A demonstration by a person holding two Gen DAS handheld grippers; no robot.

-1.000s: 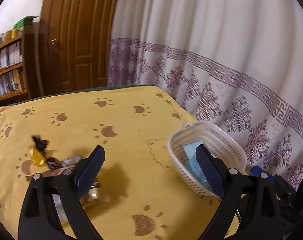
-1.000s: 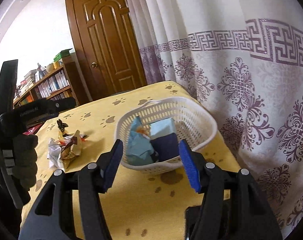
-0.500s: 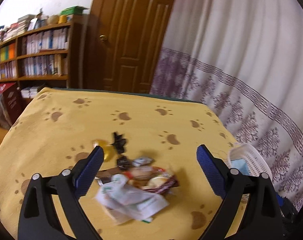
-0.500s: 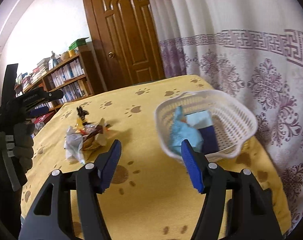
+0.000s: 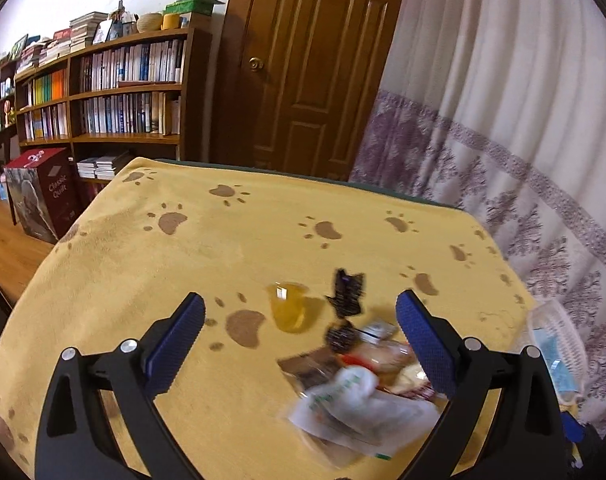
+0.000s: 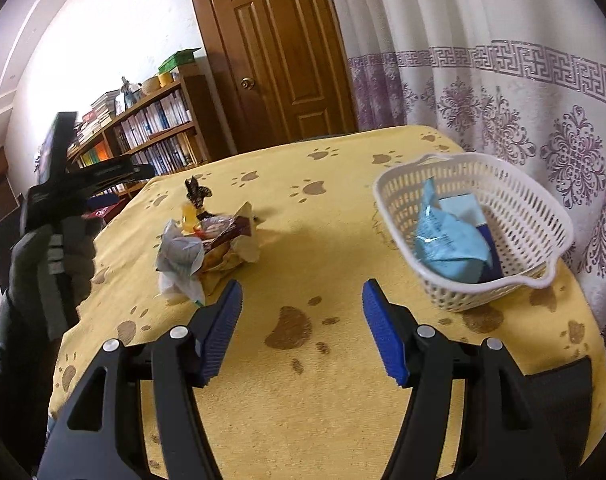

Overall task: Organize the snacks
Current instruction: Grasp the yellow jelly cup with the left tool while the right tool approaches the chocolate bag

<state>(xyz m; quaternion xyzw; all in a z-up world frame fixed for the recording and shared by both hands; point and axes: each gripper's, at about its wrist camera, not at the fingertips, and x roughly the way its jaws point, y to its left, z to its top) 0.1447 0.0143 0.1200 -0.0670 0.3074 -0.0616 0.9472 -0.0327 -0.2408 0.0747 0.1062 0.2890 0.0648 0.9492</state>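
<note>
The only writing I can read is "Classic Quilt" on the dark red box (image 5: 43, 194) standing on the floor off the table's far left corner, below the bookshelf (image 5: 115, 80); the spines there are too small to read. My left gripper (image 5: 299, 344) stands wide open with nothing between its blue pads, over the snack pile (image 5: 355, 380) on the yellow paw-print tablecloth (image 5: 183, 264). The pile is blurred in this view: a white wrapper with green print I cannot read, a brown packet, a small orange jelly cup (image 5: 289, 306) and a black-wrapped sweet (image 5: 347, 294) on its far side. My right gripper (image 6: 301, 332) is also open and empty, above bare cloth near the table's near edge, between the pile and the white basket (image 6: 543, 216). The basket sits at the table's right edge against the curtain (image 6: 503, 60) and holds a light blue packet (image 6: 447, 240), its print too fine to read, with a pale box and something dark blue half hidden behind it. From the left wrist the basket is cut off at the frame's right edge. My gloved left hand (image 6: 51, 248) shows at the left edge of the right wrist view.
</note>
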